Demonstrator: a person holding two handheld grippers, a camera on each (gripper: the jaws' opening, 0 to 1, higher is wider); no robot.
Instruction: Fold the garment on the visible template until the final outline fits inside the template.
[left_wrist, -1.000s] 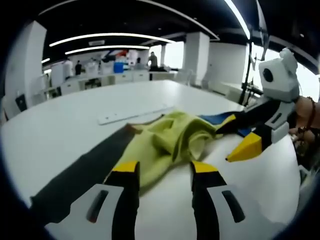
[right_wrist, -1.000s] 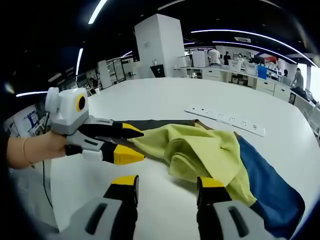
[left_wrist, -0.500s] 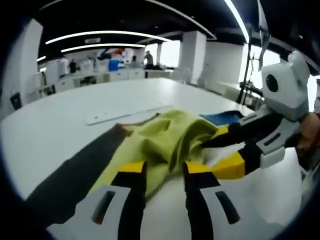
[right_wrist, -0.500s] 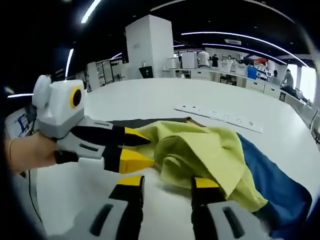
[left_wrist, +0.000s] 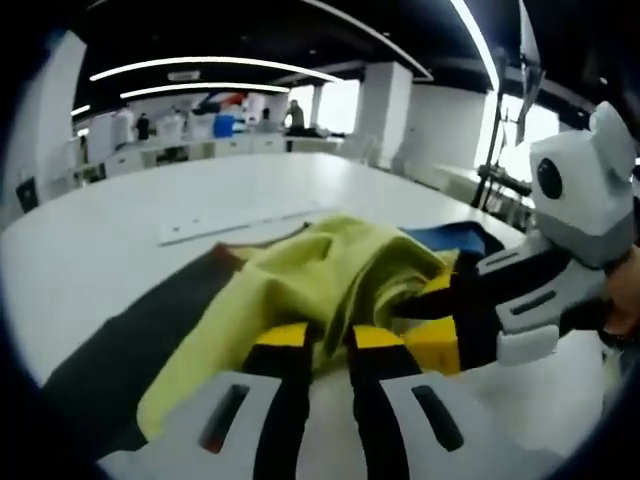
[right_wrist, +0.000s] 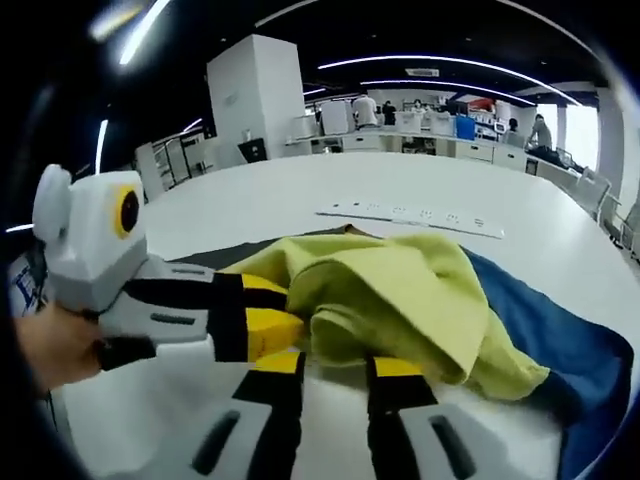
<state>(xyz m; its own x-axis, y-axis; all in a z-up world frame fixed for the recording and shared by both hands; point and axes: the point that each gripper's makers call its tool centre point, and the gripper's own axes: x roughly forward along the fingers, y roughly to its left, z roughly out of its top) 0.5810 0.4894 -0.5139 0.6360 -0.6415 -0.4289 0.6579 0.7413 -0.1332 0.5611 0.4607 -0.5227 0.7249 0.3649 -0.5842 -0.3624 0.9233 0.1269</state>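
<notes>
Left gripper (left_wrist: 328, 338) nearly closed, pinching yellow garment (left_wrist: 310, 280) edge; right gripper (right_wrist: 335, 365) likewise, jaws narrow on same cloth. Dark template (left_wrist: 110, 350) on white table (left_wrist: 120, 225).

Long ceiling light strips (left_wrist: 215, 68) give bright, even light under a dark ceiling, and daylight flares white through the windows (left_wrist: 512, 135). The white worktop (right_wrist: 300, 195) shows soft glare and only faint shadows. Both views bend strongly toward their edges, and the left gripper view is slightly blurred, its near foreground soft.
</notes>
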